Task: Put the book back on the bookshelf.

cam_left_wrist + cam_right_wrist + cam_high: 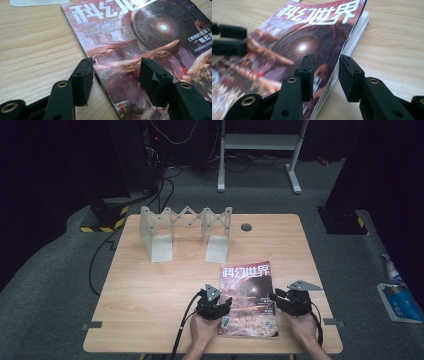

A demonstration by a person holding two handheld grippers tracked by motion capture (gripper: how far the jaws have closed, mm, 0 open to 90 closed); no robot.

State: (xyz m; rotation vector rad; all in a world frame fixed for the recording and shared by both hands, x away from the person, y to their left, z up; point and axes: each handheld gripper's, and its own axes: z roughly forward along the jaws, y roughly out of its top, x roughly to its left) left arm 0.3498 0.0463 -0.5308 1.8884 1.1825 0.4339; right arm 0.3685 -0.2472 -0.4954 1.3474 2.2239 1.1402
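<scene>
A thick magazine with a dark red space cover and white Chinese title lies flat near the front of the wooden table. My left gripper is at its left edge, open, with its jaws straddling the magazine's spine edge. My right gripper is at the magazine's right edge, open, its jaws set either side of the page edge. In the left gripper view the gripper holds nothing. In the right gripper view the gripper also holds nothing, and the other gripper's jaws show at far left.
A grey expanding file rack stands at the back of the table. A round cable grommet sits behind the magazine. Desk legs and cables stand on the floor beyond. Items lie on the floor at the right.
</scene>
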